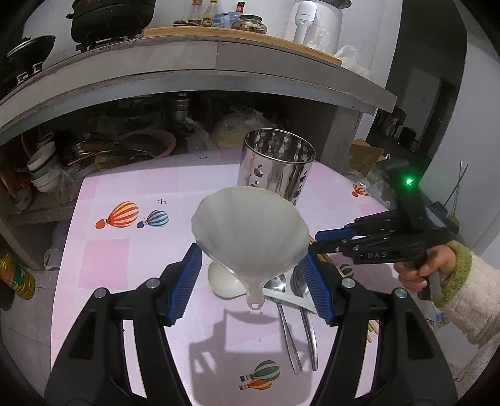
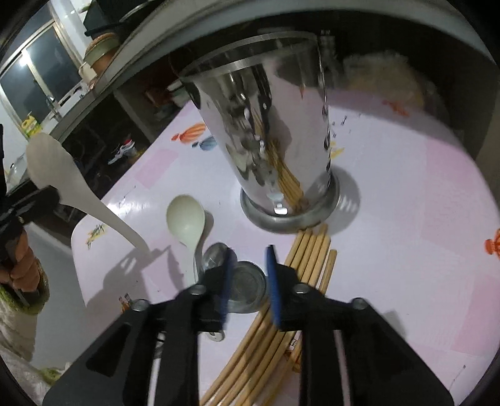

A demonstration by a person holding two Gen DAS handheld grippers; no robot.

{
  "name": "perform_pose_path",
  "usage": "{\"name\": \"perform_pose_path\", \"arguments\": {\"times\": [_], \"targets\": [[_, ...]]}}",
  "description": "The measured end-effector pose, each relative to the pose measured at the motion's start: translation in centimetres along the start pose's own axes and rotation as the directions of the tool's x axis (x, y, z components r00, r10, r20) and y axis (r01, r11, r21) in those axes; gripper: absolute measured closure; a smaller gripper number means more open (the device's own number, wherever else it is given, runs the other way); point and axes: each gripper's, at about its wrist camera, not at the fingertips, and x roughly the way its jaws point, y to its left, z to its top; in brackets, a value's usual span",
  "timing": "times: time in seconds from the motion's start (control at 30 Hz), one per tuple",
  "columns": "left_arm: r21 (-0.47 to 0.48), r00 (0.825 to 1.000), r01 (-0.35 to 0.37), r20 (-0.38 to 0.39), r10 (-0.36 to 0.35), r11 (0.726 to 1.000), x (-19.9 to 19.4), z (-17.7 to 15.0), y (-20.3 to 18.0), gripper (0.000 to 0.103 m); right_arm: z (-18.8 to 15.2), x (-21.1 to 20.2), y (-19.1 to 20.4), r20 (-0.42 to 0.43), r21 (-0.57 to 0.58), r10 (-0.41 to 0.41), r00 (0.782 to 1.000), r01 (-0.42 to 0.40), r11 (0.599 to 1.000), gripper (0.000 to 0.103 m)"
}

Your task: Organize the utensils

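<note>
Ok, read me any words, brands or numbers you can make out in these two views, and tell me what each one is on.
"DAS": on the black body of the right gripper.
Bottle labels on the upper counter: too small to read.
Yellow oil bottle label: blurred.
White appliance front: unreadable.
Small blue packet at the table edge: unreadable.

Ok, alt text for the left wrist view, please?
The left gripper holds a white rice paddle above a pink balloon-print table. Behind stands a perforated steel utensil holder; two metal spoons lie below.
</note>
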Motion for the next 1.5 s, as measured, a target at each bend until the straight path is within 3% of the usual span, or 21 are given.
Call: {"name": "perform_pose_path", "arguments": {"times": [0.3, 0.6, 0.67, 0.7, 0.93, 1.03, 1.17, 1.5], "targets": [[-0.014, 1.000, 0.004, -0.003, -0.004, 1.000, 0.4, -0.1, 0.7, 0.042, -0.1, 3.3, -0.8, -0.115, -0.060, 0.071, 0.991, -0.078, 0.995, 0.068], [-0.021, 1.000, 0.016, -0.015, -0.016, 1.000, 1.7, 0.2, 1.2, 0.042, -0.5, 5.3, -0.3, -0.160, -0.088, 0.117, 0.980, -0.132, 0.987, 0.068], [-0.025, 1.000, 0.017, -0.018, -0.017, 1.000, 2.0, 0.2, 1.3, 0.042, -0.7, 5.7, 0.1, -0.166, -0.105, 0.113, 0.980, -0.131, 0.986, 0.077], [-0.025, 1.000, 0.016, -0.019, -0.016, 1.000, 2.1, 0.2, 1.3, 0.042, -0.8, 5.8, 0.4, -0.170, -0.110, 0.110, 0.979, -0.129, 0.985, 0.086], [-0.037, 1.000, 0.015, -0.013, -0.015, 0.999, 2.1, 0.1, 1.5, 0.042, -0.8, 4.2, 2.3, -0.084, -0.131, 0.027, 0.996, -0.037, 0.991, 0.094], [-0.036, 1.000, 0.017, 0.001, -0.017, 0.999, 1.6, 0.2, 1.3, 0.042, -0.4, 2.6, 3.1, -0.030, -0.153, -0.066, 0.997, 0.061, 0.986, 0.095], [-0.032, 1.000, 0.019, 0.025, -0.019, 0.999, 0.7, 0.5, 1.0, 0.042, 0.2, 0.1, 4.1, 0.049, -0.182, -0.191, 0.980, 0.197, 0.963, 0.095], [-0.031, 0.996, 0.034, 0.085, -0.031, 0.999, -1.8, 1.8, 0.1, 0.042, 1.7, -5.3, 5.3, 0.195, -0.216, -0.329, 0.924, 0.368, 0.904, 0.099]]}}
